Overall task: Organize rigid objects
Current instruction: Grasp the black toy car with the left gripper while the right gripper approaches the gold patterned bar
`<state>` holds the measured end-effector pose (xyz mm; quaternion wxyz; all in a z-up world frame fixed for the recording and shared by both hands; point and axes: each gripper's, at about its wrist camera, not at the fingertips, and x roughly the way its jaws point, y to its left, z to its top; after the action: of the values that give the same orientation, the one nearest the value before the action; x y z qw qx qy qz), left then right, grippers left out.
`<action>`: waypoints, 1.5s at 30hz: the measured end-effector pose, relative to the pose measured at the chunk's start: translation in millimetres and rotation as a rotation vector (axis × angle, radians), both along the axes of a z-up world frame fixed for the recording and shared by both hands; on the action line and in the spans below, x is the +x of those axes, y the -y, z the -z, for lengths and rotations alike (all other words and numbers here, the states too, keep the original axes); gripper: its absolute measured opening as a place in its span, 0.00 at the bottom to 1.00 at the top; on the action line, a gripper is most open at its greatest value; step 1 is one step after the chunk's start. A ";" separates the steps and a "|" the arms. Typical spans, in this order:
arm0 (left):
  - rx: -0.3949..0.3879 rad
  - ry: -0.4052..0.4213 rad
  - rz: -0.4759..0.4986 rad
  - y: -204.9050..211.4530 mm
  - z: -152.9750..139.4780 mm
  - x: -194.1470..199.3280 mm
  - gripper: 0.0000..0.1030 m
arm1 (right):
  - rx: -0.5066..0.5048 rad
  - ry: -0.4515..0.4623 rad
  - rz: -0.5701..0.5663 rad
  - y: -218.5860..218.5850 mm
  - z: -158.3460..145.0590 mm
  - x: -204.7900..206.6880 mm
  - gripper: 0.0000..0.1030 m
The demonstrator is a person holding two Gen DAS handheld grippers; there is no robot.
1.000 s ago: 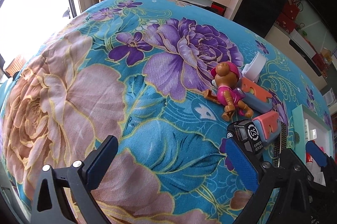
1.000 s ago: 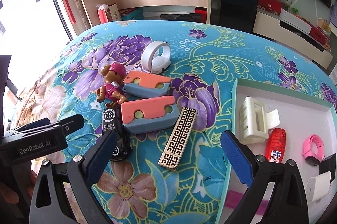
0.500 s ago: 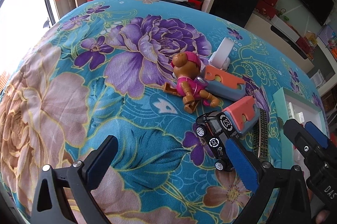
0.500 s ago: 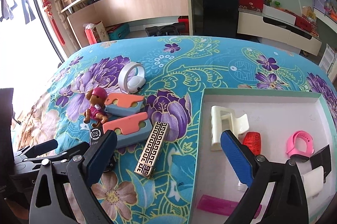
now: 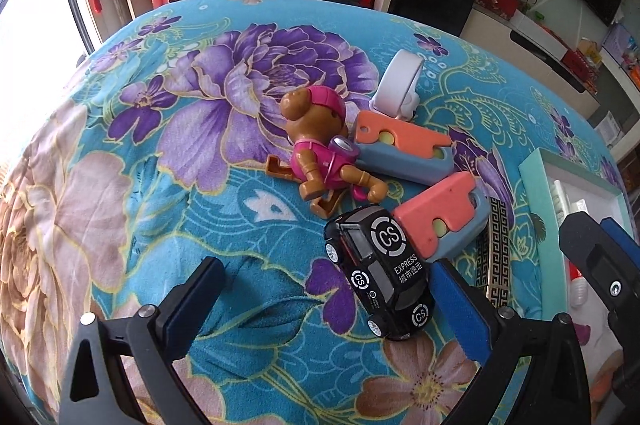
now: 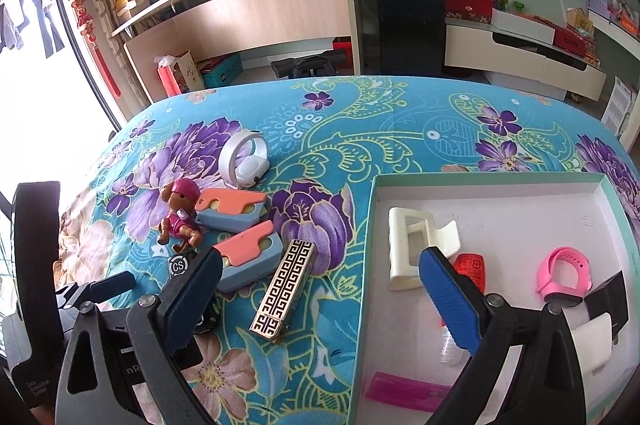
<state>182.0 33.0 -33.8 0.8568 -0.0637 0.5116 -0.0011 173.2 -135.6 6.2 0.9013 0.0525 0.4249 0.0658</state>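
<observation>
On the flowered blue cloth lie a black toy car (image 5: 380, 273), a brown dog figure in pink (image 5: 320, 153), two orange-and-blue blocks (image 5: 404, 149) (image 5: 444, 221), a white ring gadget (image 5: 400, 85) and a gold-patterned bar (image 6: 286, 291). My left gripper (image 5: 332, 309) is open, with the car just inside its right finger. My right gripper (image 6: 320, 297) is open and empty, above the tray's left rim. The teal tray (image 6: 370, 225) holds a cream hair clip (image 6: 412, 245), a red bottle (image 6: 468, 267), a pink band (image 6: 562, 275), a pink flat piece (image 6: 404, 391) and white and black items.
A wooden counter (image 6: 280, 9), a black cabinet (image 6: 408, 13) and a low TV unit (image 6: 520, 61) stand beyond the far edge of the cloth. A bright window is at the left. The tray's rim (image 5: 536, 193) and my right gripper show at the right of the left wrist view.
My left gripper has swung right and come closer to the toy car and blocks. My right gripper has drawn back and moved right, toward the tray. Both stay open.
</observation>
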 end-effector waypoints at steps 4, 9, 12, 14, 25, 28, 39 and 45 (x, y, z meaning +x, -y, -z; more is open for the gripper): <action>0.008 0.001 0.004 6.6 3.7 5.3 1.00 | 0.001 0.000 -0.001 -0.1 0.3 -0.2 0.96; 0.075 0.000 0.018 14.3 8.9 11.5 1.00 | -0.003 -0.003 -0.007 -3.5 1.0 -0.6 0.96; 0.042 0.009 0.004 6.5 5.8 9.0 0.93 | -0.006 -0.004 -0.009 -5.4 1.6 -0.6 0.96; 0.023 0.015 -0.003 1.2 3.6 7.3 0.88 | -0.007 -0.007 -0.009 -5.7 2.3 -0.3 0.96; -0.067 0.033 0.058 1.3 -4.5 -2.1 0.47 | -0.013 -0.018 -0.015 -6.8 6.2 0.6 0.96; -0.073 0.033 0.059 0.1 -5.1 -3.9 0.44 | -0.016 -0.020 -0.021 -8.0 7.5 0.8 0.96; -0.049 0.027 -0.047 -28.0 -8.5 -11.0 0.40 | -0.025 -0.024 -0.062 -17.5 12.3 0.7 0.96; -0.065 0.025 -0.088 -39.1 -6.8 -12.2 0.40 | -0.035 -0.027 -0.112 -30.6 18.9 -0.3 0.96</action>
<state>169.8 72.1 -27.0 0.8598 -0.1138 0.4974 0.0191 172.9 -104.9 -12.7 0.8912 0.0137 0.4403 0.1082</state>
